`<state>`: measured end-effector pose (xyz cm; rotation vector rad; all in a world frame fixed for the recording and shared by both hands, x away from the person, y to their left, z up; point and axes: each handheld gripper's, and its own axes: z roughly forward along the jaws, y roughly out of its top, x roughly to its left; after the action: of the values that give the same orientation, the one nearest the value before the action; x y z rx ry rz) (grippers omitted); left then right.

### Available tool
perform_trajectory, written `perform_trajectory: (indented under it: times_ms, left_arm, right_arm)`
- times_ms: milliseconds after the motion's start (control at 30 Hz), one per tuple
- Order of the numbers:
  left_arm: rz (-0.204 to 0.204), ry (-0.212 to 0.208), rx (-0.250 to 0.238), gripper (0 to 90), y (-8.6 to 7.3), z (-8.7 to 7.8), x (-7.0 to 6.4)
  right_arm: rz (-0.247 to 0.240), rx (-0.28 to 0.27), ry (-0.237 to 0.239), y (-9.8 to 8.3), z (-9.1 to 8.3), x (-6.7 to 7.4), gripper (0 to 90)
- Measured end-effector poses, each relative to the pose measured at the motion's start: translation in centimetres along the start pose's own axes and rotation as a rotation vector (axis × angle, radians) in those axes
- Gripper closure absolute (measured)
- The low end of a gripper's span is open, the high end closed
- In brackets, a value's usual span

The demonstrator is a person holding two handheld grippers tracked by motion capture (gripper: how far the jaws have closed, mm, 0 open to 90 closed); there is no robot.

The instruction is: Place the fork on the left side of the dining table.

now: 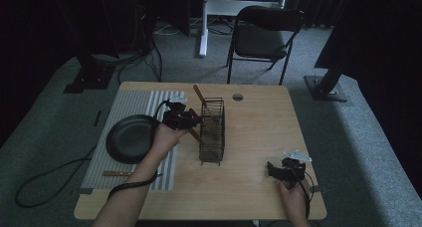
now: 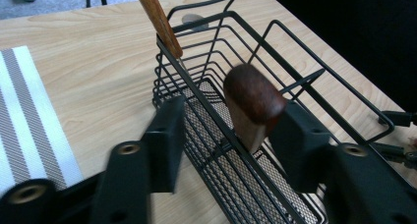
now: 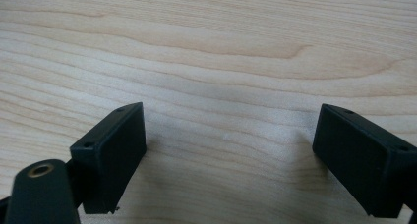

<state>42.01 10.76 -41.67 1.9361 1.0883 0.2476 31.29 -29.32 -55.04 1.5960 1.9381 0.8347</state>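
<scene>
A black wire rack (image 1: 212,132) stands in the middle of the wooden table (image 1: 259,122). In it leans a utensil with a light wooden handle (image 1: 200,95) (image 2: 157,17). My left gripper (image 1: 186,120) (image 2: 231,116) is at the rack's (image 2: 280,184) left side, open around a dark brown wooden handle (image 2: 251,106) (image 1: 195,134) that sticks up out of the rack. The handle lies against one jaw, with a gap to the other. My right gripper (image 1: 273,170) (image 3: 231,150) rests low over bare table near the front right, open and with nothing between its jaws.
A black pan (image 1: 130,138) sits on a striped mat (image 1: 129,105) at the table's left. A wooden-handled utensil (image 1: 117,173) lies on the mat near the front edge. A folding chair (image 1: 263,33) stands beyond the table.
</scene>
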Motion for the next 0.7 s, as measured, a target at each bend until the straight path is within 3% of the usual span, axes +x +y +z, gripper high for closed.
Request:
perform_trajectory:
  times_ms: [167, 367, 533, 700]
  left_arm:
    - [0.030, -0.005, -0.011, 58.6, -0.54, 0.05, -0.18]
    - [0.028, -0.041, -0.045, 71.1, -0.70, 0.02, -0.29]
    - [-0.015, -0.075, -0.062, 73.1, -0.81, 0.00, -0.17]
    - [-0.023, -0.107, -0.083, 77.6, -0.87, -0.34, -0.34]
  right_arm:
    - [0.001, 0.000, 0.000, 0.00, 0.00, 0.01, 12.4]
    - [0.001, 0.000, 0.000, 0.00, 0.00, 0.01, 12.4]
    - [0.001, 0.000, 0.000, 0.00, 0.00, 0.00, 12.4]
    - [0.000, 0.000, 0.000, 0.00, 0.00, 0.00, 12.4]
